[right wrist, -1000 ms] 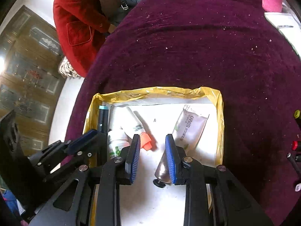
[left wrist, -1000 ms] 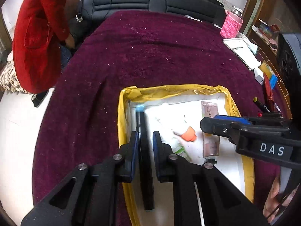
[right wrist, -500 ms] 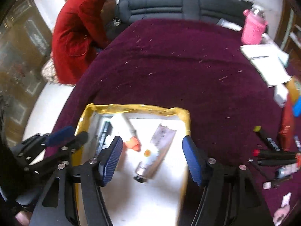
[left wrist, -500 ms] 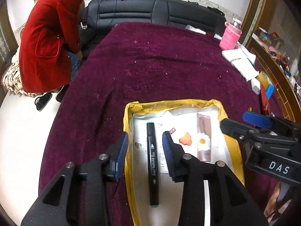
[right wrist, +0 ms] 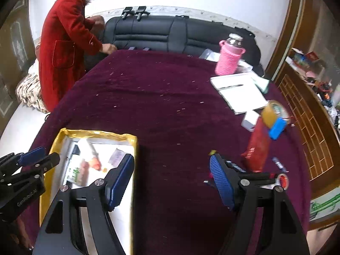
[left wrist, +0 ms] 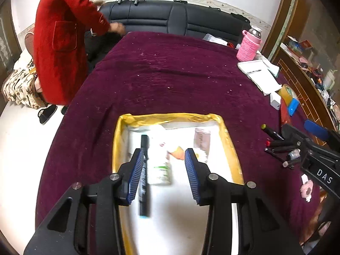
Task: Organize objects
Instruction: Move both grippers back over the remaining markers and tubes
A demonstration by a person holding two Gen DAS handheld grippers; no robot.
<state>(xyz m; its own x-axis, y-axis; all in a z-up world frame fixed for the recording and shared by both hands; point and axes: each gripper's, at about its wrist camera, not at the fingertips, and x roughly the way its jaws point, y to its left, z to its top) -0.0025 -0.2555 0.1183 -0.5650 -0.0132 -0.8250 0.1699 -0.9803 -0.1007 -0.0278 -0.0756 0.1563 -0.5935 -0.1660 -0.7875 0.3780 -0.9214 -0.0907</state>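
left gripper [left wrist: 163, 173]: jaws stood apart, nothing pinched; they hung over the tray with the marker and the small bottle showing in the gap below. Right-side reading: had just been opening, last bit too small to call.
right gripper [right wrist: 172, 180]: jaws wide apart and empty, had just been opening further; hung over bare cloth just right of the tray.
tray [left wrist: 119, 131]: white box with yellow-taped rim, sat on the maroon cloth [left wrist: 170, 78], near edge of the table.
black marker [left wrist: 144, 176]: lay lengthwise along the tray's left side, teal end nearest the camera, blurred.
small bottle [left wrist: 159, 170]: white with green label, just right of the marker; touching or not, couldn't tell.
orange cap piece [left wrist: 178, 153]: in the tray middle, beyond the bottle.
cream tube [left wrist: 201, 141]: pinkish, lay lengthwise near the tray's right wall.
loose pens [left wrist: 276, 142]: several markers on the cloth right of the tray, outside it, one yellow-tipped, one red-tipped.
red pack [right wrist: 258, 146]: on the cloth right of the right gripper, tape roll [right wrist: 273, 111] on a blue holder beyond it.
notebook [right wrist: 238, 91]: open, pen on it, far right of the table; pink knit-sleeved bottle [right wrist: 229, 56] upright behind it.
background: person in a red coat [right wrist: 63, 48] stood at the far left by the black sofa [right wrist: 159, 34].
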